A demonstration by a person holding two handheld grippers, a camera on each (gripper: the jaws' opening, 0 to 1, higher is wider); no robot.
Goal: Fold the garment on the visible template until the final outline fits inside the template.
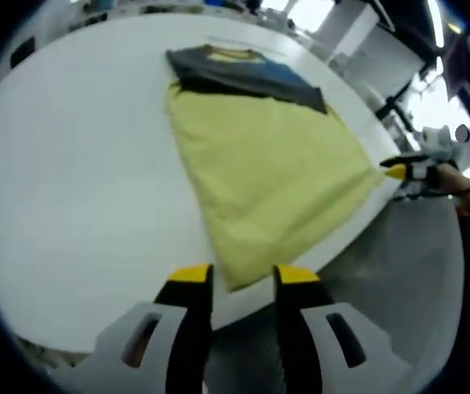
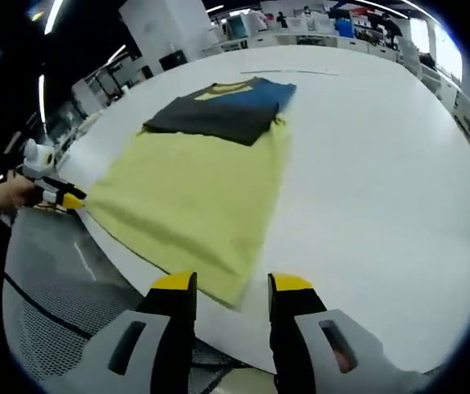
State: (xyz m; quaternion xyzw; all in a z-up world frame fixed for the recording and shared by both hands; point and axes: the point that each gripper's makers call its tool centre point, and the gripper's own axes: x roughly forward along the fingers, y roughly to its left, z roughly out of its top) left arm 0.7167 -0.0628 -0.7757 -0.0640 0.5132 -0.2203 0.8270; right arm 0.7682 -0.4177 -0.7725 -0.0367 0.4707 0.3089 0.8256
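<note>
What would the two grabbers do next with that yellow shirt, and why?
Probably close on the two near corners. The left gripper and the right gripper each stand open at a hem corner of the yellow garment, which lies flat on the white table, ready for folding.

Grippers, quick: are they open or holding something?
Left gripper: open, holding nothing, near the yellow garment.
Right gripper: open, holding nothing.

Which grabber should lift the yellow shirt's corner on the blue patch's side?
Probably right. The right gripper is open right at that corner of the yellow garment, below the blue patch. The left gripper is at the far corner.
</note>
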